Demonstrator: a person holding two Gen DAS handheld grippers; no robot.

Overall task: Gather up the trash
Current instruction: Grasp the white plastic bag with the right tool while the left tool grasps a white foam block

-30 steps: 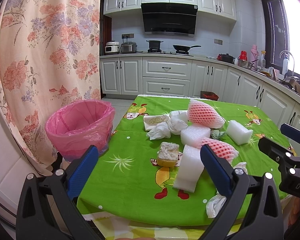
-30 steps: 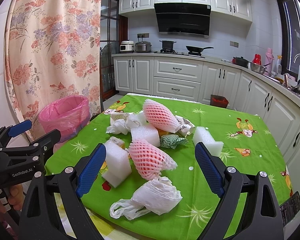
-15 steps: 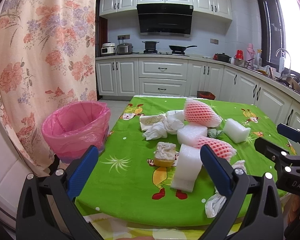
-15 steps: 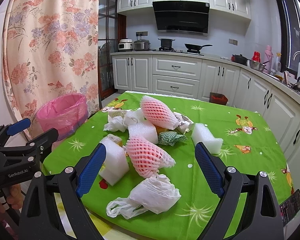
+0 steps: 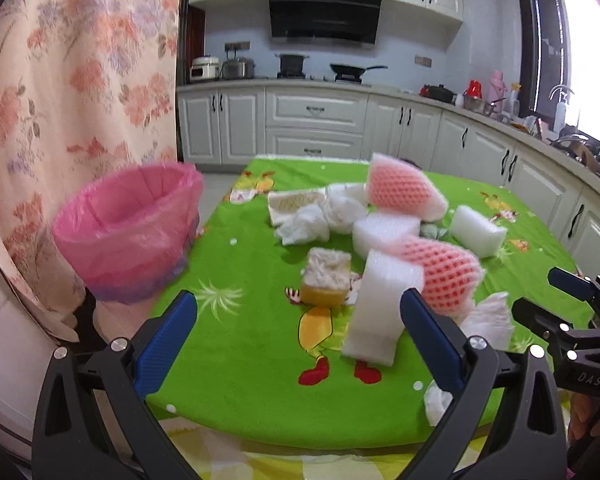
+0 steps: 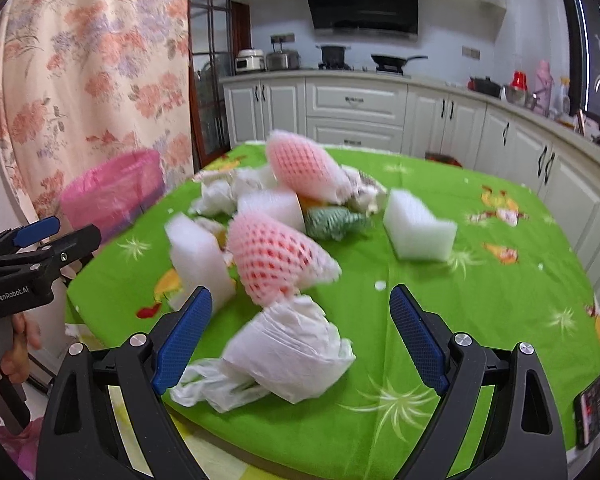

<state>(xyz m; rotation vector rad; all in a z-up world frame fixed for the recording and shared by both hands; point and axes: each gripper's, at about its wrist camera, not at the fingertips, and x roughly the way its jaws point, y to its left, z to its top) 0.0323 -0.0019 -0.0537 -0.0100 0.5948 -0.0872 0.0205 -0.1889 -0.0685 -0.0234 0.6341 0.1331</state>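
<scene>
Trash lies in a heap on the green tablecloth [image 5: 240,360]: two pink foam fruit nets [image 5: 448,272] [image 6: 280,264], white foam blocks [image 5: 380,304] [image 6: 416,228], crumpled tissues [image 5: 308,228], a yellow sponge piece [image 5: 326,276] and a white plastic bag [image 6: 288,356]. A bin with a pink liner [image 5: 128,232] stands left of the table, also in the right wrist view [image 6: 112,196]. My left gripper [image 5: 296,344] is open and empty at the table's near edge. My right gripper [image 6: 300,336] is open, with the plastic bag between its jaws, not gripped.
A floral curtain [image 5: 60,100] hangs at the left behind the bin. White kitchen cabinets [image 5: 312,120] and a counter with pots run along the back and right. A phone [image 6: 596,404] lies at the table's right front corner.
Both grippers have moved forward, closer to the table and the trash heap. The plastic bag now lies nearer the right gripper's jaws. Both stay open.
</scene>
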